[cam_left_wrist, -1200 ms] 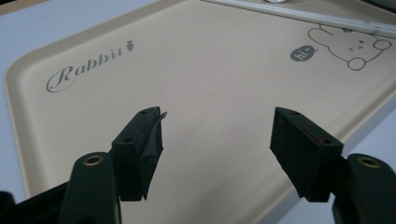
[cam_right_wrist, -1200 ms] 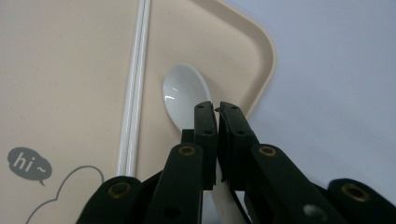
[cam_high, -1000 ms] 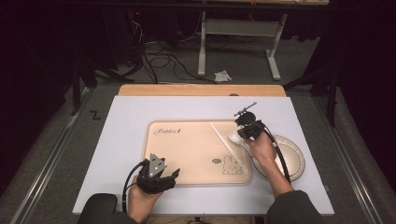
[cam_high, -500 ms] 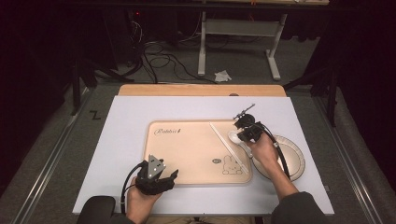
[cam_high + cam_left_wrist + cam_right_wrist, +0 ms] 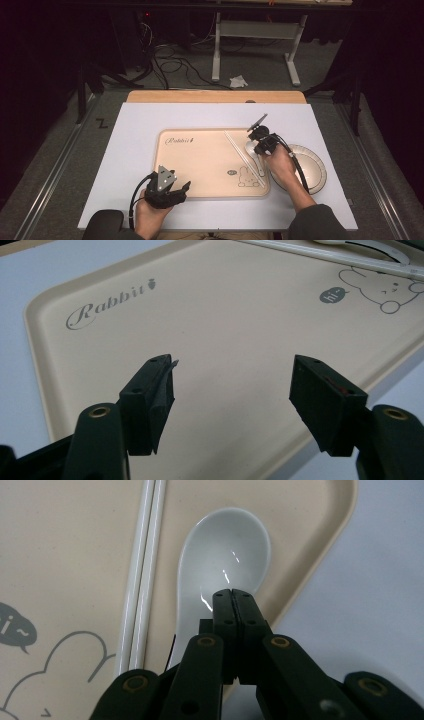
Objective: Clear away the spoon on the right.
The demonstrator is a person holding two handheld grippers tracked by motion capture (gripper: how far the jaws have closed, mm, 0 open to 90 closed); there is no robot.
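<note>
A beige tray (image 5: 200,160) printed with "Rabbit" and a bunny lies on the white mat. A white ceramic spoon (image 5: 251,148) and a pair of white chopsticks (image 5: 242,157) rest in its right part. My right gripper (image 5: 256,137) hovers over the spoon. In the right gripper view its jaws (image 5: 233,595) are pressed together with nothing between them, just above the spoon's bowl (image 5: 225,545), and the chopsticks (image 5: 142,570) lie to the left. My left gripper (image 5: 182,189) sits at the tray's near left edge, open and empty (image 5: 232,390) above the tray (image 5: 225,315).
A white round plate (image 5: 310,165) sits on the mat right of the tray, partly under the right forearm. The mat (image 5: 140,130) covers a wooden table (image 5: 215,96). Beyond it are cables and a white desk frame (image 5: 255,35) on the floor.
</note>
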